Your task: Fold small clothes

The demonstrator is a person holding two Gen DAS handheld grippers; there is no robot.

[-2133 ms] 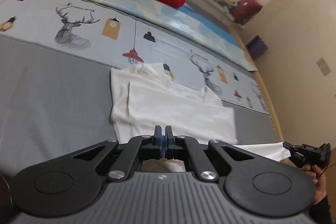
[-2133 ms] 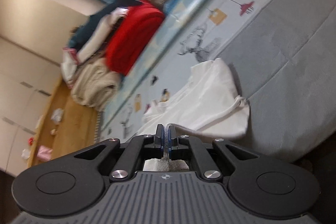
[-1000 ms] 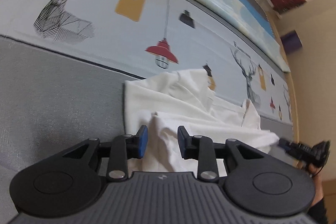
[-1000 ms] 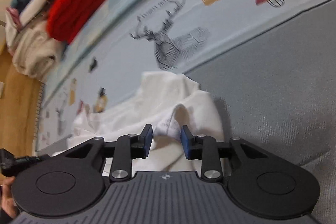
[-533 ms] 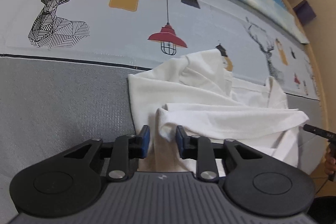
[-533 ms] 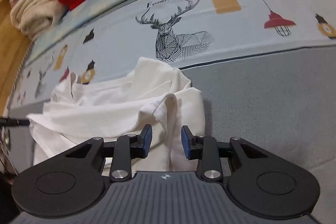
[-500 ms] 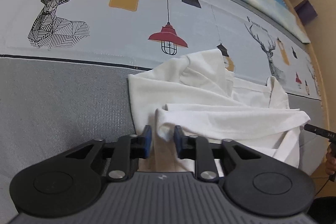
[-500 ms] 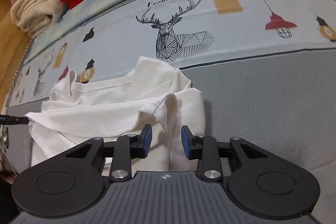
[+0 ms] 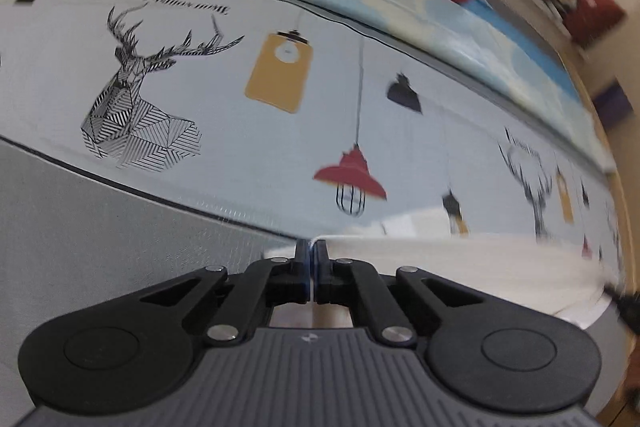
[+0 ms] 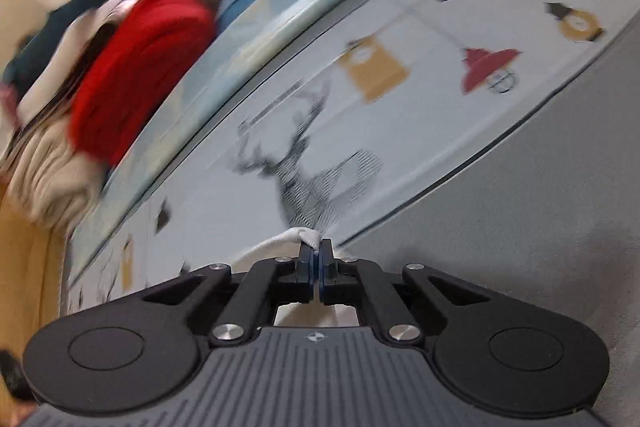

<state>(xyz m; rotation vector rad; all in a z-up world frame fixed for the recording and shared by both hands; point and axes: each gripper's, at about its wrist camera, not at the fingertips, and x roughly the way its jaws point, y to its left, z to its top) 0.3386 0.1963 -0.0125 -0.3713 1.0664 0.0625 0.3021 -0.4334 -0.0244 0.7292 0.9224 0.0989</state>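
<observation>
Gripping the white garment at two spots, both tongs are pinched tight on cloth. The left gripper has just been closing, and a thin edge of the fabric sits clamped between its blue-lined jaws. The right gripper has just been closing too, and a rolled, ribbed hem of the same garment bunches out over its jaw tips.

From the left wrist view the garment stretches as a pale, smooth band from the left gripper's tip off toward the right side, blurred there, lying low over the mat where the printed strip meets the grey part. From the right wrist view only a small arc of it shows, curving away to the left of the jaws; the rest is hidden behind the tool body. It looks plain white, soft cotton, with no print that I can make out.

The mat is printed with line-drawn deer heads, a red hanging lamp, an orange lantern and small black lamps. A line of lettering sits above the deer's antlers, too smeared to read. Further back a red blanket lies beside a pile of beige folded cloth.
</observation>
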